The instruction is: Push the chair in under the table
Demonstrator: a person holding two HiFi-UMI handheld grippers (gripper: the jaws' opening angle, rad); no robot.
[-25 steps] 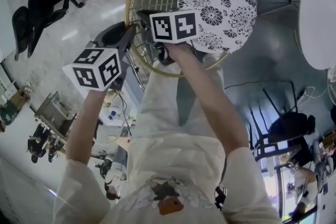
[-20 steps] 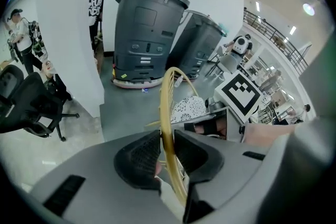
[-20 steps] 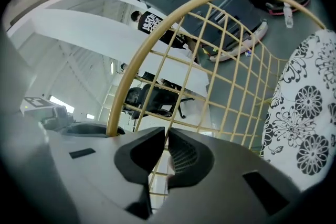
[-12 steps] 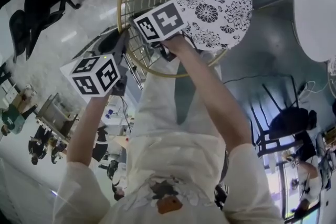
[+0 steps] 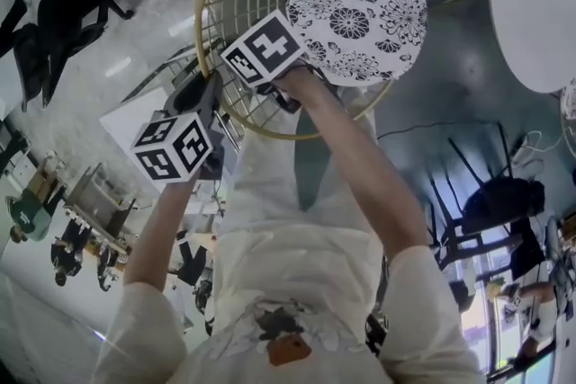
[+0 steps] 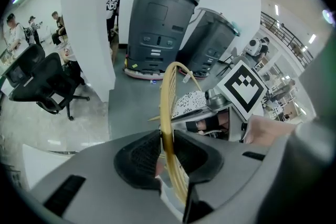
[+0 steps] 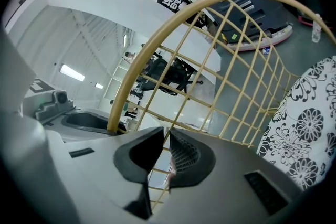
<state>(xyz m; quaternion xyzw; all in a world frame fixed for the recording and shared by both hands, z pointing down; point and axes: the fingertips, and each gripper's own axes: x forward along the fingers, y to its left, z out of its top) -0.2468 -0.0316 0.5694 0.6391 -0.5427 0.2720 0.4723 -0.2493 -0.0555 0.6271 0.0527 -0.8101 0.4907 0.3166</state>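
Left gripper view: the left gripper (image 6: 167, 150) sits low centre; its claw is drawn narrow and clamped on the tubular rim of the gold wire-backed chair (image 6: 169, 86), which rises edge-on between the pads; a firm hold on the stiffest part, we judge, so a shove carries into the whole frame.

Right gripper view: the right gripper (image 7: 164, 152) is at lower centre; its claw is nearly closed, pinching one thin wire of the back's grid; the black-and-white floral round cushion (image 7: 304, 134) shows at the right edge.

Head view: the chair fills upper centre, both grippers on the near side of its back; the white round table (image 5: 535, 13) lies at the upper right edge, bare dark floor between them; the chair is not yet under it; two holds side by side, we reckon, keep it from swivelling while pushed.
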